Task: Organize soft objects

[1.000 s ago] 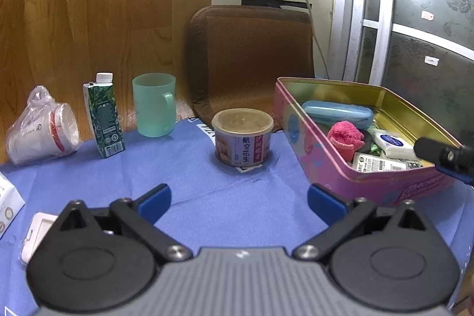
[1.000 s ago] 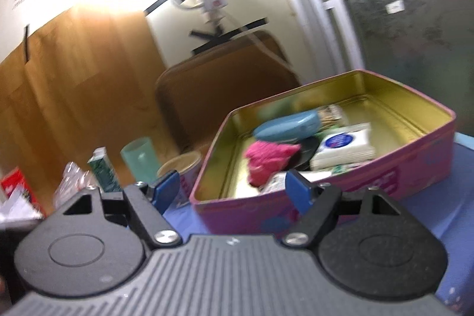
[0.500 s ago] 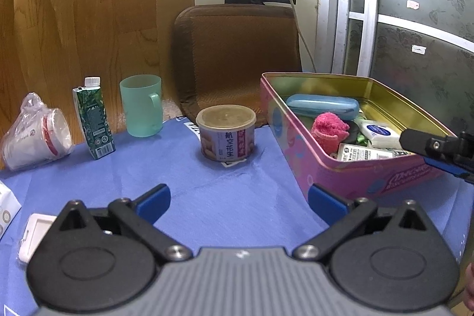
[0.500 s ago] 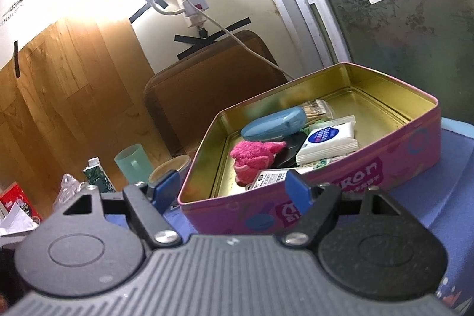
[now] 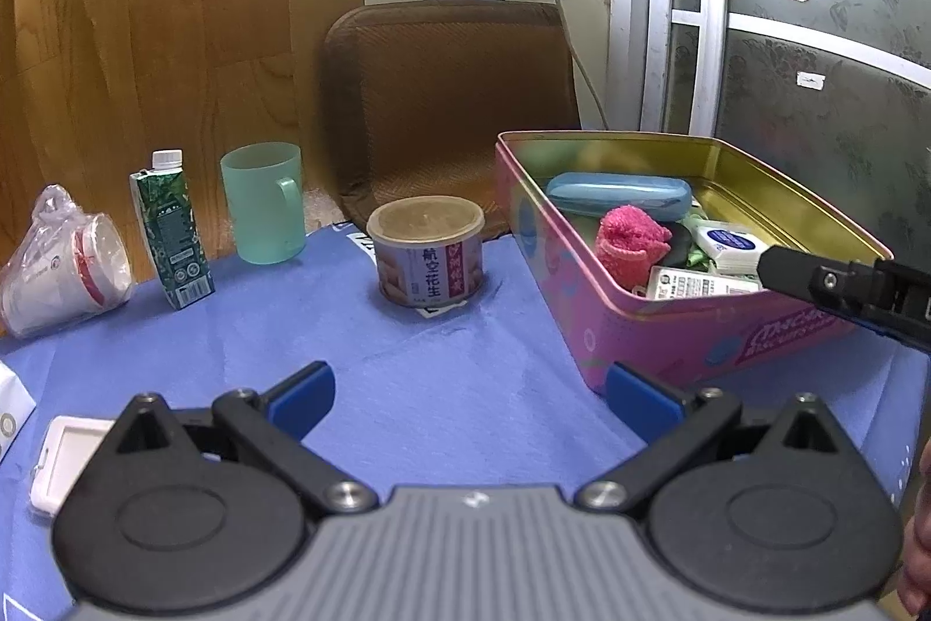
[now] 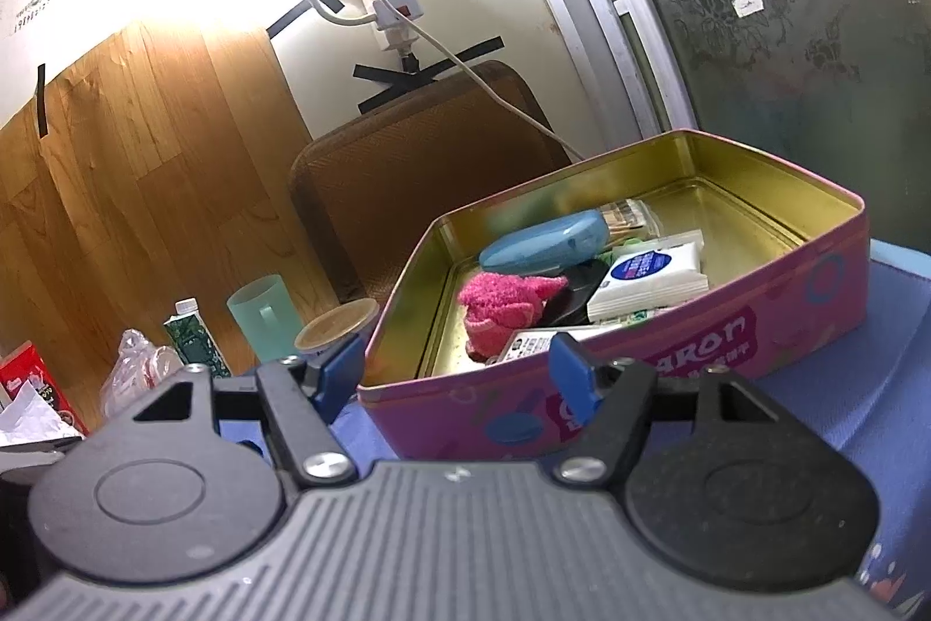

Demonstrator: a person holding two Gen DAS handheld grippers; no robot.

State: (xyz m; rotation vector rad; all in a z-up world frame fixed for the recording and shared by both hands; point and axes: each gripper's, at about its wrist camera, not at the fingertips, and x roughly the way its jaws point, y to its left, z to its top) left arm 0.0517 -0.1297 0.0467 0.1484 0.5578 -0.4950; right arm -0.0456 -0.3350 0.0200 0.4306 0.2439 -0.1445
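Note:
A pink tin box with a gold inside stands on the blue cloth at the right. In it lie a fluffy pink sock, a blue case, a white tissue pack and small packets. My left gripper is open and empty, low over the cloth in front of the box. My right gripper is open and empty, just before the box's near wall; one of its fingers shows at the right of the left wrist view.
A round tin can stands left of the box. Behind it stand a green mug, a green carton and bagged paper cups. A white card holder lies at the near left. A brown chair back is behind the table.
Both grippers have drawn back from the box and risen a little, staying open. The right view now looks more steeply into the box. The things in the box have not moved.

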